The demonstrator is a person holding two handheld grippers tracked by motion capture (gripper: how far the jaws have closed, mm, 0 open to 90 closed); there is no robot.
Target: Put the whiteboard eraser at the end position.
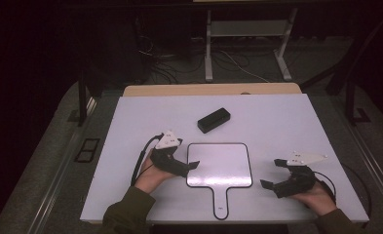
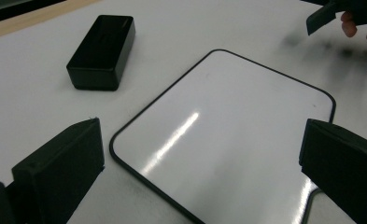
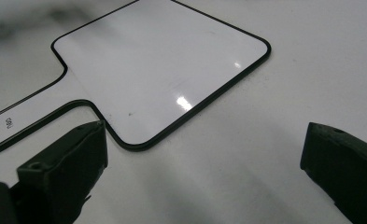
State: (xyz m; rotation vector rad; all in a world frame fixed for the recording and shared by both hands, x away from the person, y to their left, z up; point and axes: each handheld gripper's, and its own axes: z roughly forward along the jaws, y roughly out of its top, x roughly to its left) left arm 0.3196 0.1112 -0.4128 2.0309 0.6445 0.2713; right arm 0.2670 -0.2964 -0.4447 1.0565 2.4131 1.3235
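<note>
A dim room with cables on the floor frames a white bench, where two hand-held claws flank a paddle-shaped whiteboard. The left claw, jaws spread wide and empty, hovers at the board's left edge; the right claw, equally wide and holding nothing, sits apart off the board's right side. The whiteboard lies flat between them, glossy white with a thin black border, rounded corners and a short handle pointing toward the person. It looks light, stiff and slick, hard to pinch while flat; the handle or an overhanging edge seems the surest hold. Beyond the left claw rests a small black box, likely an eraser.
</note>
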